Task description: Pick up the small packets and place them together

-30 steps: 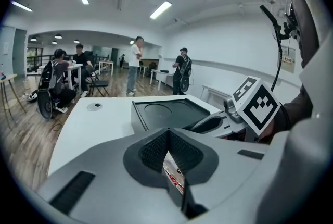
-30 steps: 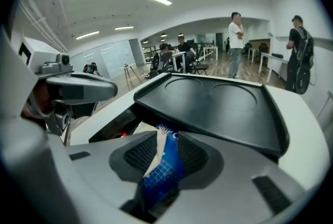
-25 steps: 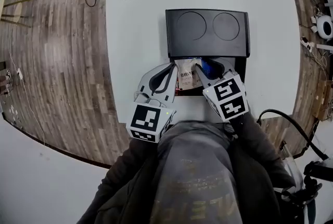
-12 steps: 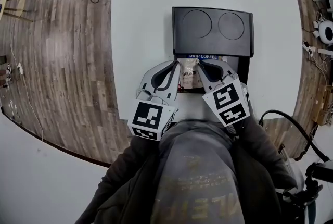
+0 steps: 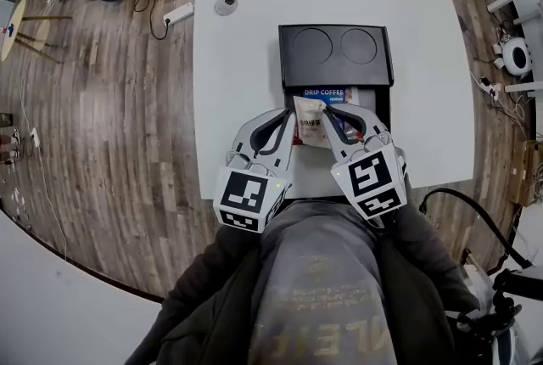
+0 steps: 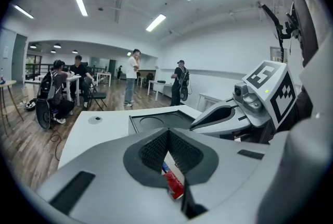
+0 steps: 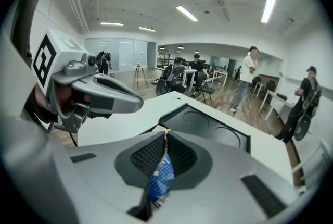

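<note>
My left gripper (image 5: 293, 113) is shut on a tan packet (image 5: 310, 120) with a red end; the packet's red end (image 6: 173, 184) shows in the gap below its pads in the left gripper view. My right gripper (image 5: 327, 110) is close beside it, and its jaws have just closed on a blue-patterned packet (image 7: 162, 176), which is mostly hidden in the head view. Both grippers hover over the near compartment of the black tray (image 5: 335, 73). A blue "DRIP COFFEE" packet (image 5: 325, 92) lies in that compartment just beyond the tips.
The tray has two round recesses at its far end and sits on a white table (image 5: 237, 58). A small round disc (image 5: 226, 5) lies at the table's far left corner. A power strip (image 5: 178, 14) and cables lie on the wooden floor. People (image 6: 131, 77) stand and sit in the background.
Both grippers have lifted out of the tray's near compartment with their packets. The right jaws closed on the blue packet. The "DRIP COFFEE" packet is now uncovered.
</note>
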`<action>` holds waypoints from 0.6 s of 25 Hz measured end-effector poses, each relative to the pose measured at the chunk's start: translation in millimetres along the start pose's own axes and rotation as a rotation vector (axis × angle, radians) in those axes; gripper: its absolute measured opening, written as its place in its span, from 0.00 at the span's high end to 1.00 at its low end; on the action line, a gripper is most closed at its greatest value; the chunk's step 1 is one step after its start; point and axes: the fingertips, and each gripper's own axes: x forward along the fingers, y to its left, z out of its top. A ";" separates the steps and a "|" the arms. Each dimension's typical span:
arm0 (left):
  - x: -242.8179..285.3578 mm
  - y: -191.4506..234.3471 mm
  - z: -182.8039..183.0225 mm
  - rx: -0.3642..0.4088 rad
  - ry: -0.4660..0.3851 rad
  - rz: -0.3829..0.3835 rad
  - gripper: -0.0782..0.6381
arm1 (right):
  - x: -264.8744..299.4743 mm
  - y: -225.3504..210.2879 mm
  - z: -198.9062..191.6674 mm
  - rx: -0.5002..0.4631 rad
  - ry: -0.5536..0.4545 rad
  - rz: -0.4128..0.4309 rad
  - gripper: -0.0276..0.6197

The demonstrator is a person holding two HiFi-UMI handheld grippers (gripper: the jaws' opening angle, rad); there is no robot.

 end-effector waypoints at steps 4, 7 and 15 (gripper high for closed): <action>-7.7 -10.7 14.0 0.023 -0.049 -0.007 0.90 | -15.5 -6.6 14.1 -0.012 -0.038 -0.040 0.93; -7.3 -12.0 30.0 0.032 -0.083 0.002 0.90 | -23.3 -16.0 31.3 -0.032 -0.069 -0.056 0.93; 15.3 -8.0 46.4 0.039 -0.084 0.028 0.90 | -18.1 -53.5 56.9 -0.048 -0.130 -0.069 0.92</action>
